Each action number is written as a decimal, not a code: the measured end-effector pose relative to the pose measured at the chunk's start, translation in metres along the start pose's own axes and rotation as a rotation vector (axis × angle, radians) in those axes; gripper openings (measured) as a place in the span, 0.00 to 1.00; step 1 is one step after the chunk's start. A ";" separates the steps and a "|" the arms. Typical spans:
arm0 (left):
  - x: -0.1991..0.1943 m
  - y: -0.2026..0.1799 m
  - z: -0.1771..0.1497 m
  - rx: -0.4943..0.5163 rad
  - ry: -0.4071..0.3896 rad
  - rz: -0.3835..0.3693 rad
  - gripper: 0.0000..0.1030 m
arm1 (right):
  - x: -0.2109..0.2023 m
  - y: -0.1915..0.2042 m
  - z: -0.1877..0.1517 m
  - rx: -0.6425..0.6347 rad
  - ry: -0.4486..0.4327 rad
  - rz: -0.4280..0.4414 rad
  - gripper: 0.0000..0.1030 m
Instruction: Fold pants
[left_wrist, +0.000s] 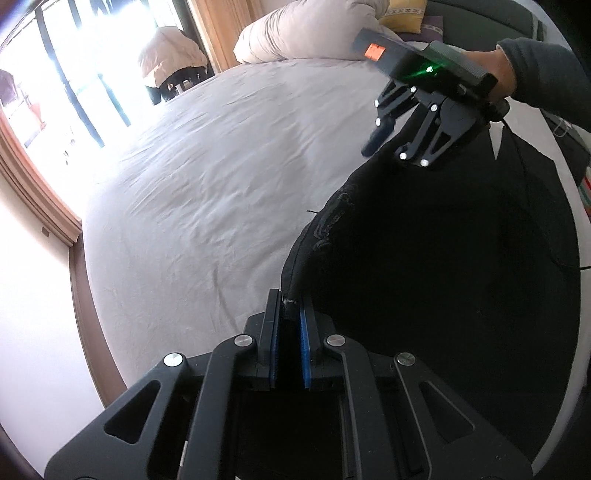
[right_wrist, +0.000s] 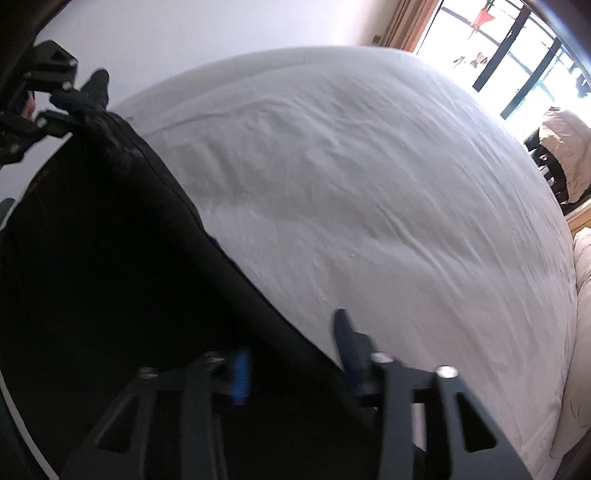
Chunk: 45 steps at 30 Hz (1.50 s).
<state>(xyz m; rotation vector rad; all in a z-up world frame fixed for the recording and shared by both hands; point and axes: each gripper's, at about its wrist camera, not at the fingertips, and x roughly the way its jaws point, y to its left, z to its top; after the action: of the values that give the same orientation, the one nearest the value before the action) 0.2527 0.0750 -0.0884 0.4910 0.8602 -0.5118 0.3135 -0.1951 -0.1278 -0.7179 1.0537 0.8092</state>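
The black pants (left_wrist: 436, 258) hang over the right part of the grey bed sheet (left_wrist: 207, 177). My left gripper (left_wrist: 290, 306) is shut on one corner of their top edge. It also shows in the right wrist view (right_wrist: 79, 101), still pinching the pants (right_wrist: 110, 258). My right gripper (right_wrist: 295, 354) is open, its jaws wide apart with the pants' edge lying between them. In the left wrist view the right gripper (left_wrist: 384, 138) sits at the other end of the same edge, held by a hand in a dark sleeve.
A rolled pale duvet (left_wrist: 306, 29) and a yellow pillow (left_wrist: 402, 14) lie at the head of the bed. A window with dark bars (left_wrist: 74, 74) and a chair with a beige jacket (left_wrist: 170, 59) stand beyond the bed. A white wall (right_wrist: 184, 29) is on the other side.
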 end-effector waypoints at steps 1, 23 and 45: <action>-0.001 0.000 -0.001 -0.001 -0.001 0.001 0.08 | 0.002 0.000 0.000 0.000 0.006 0.003 0.26; -0.008 -0.015 -0.015 -0.139 -0.010 -0.026 0.06 | -0.044 0.030 -0.022 0.309 -0.167 0.010 0.04; -0.067 -0.131 -0.084 -0.172 0.024 -0.075 0.06 | -0.074 0.170 -0.089 0.368 -0.262 -0.061 0.04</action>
<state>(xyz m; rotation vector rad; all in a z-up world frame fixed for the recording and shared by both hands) 0.0886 0.0379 -0.1073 0.3092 0.9394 -0.4965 0.1092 -0.1971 -0.1086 -0.3196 0.9050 0.6146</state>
